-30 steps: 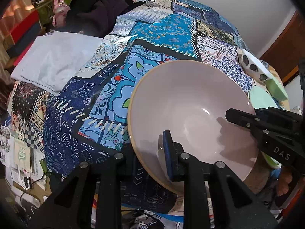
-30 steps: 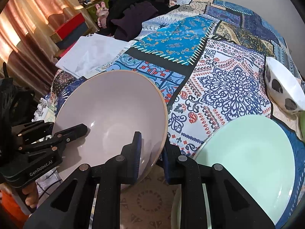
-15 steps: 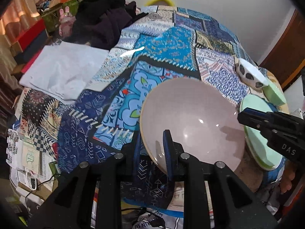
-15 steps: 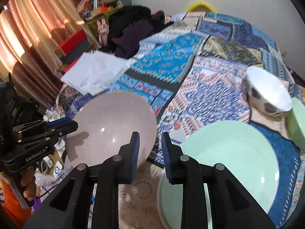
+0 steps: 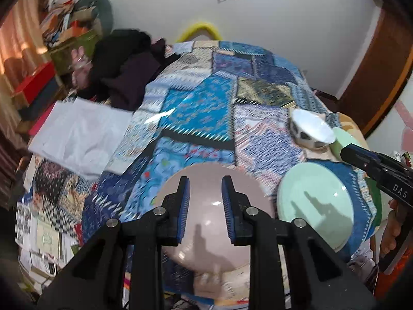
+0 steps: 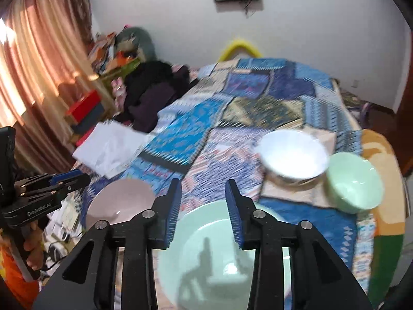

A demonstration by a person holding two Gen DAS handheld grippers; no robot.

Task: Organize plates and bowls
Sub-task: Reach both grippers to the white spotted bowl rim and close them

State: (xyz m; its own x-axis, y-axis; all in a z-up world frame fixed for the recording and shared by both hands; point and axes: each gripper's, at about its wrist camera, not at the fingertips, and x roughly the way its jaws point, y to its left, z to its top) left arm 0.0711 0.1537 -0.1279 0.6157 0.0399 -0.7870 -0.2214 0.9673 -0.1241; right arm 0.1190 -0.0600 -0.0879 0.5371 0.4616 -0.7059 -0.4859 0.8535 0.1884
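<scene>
A pink bowl (image 5: 206, 232) rests upright near the front edge of the patchwork bedspread (image 5: 201, 108). My left gripper (image 5: 205, 188) hovers above it, jaws opening, nothing between them. Right of the bowl lies a pale green plate (image 5: 317, 201). In the right wrist view my right gripper (image 6: 203, 193) hangs over that green plate (image 6: 206, 258), jaws opening and empty, with the pink bowl (image 6: 121, 199) to its left. A white spotted bowl (image 6: 294, 155) and a green bowl (image 6: 353, 180) stand further back on the right. Each view shows the other gripper (image 5: 347, 152) (image 6: 82, 178) at its edge.
Dark clothes (image 5: 129, 62) are heaped at the back left, with a folded white cloth (image 5: 77, 134) in front of them. Papers (image 5: 44, 232) lie off the bed's left edge. A curtain (image 6: 38, 77) and boxes line the left side. A person's hand (image 6: 33, 245) holds the left gripper's handle.
Both grippers let go of the pink bowl's rim, opened, and rose away from it. The bowl now lies on the bed alone. The right gripper swung over the green plate.
</scene>
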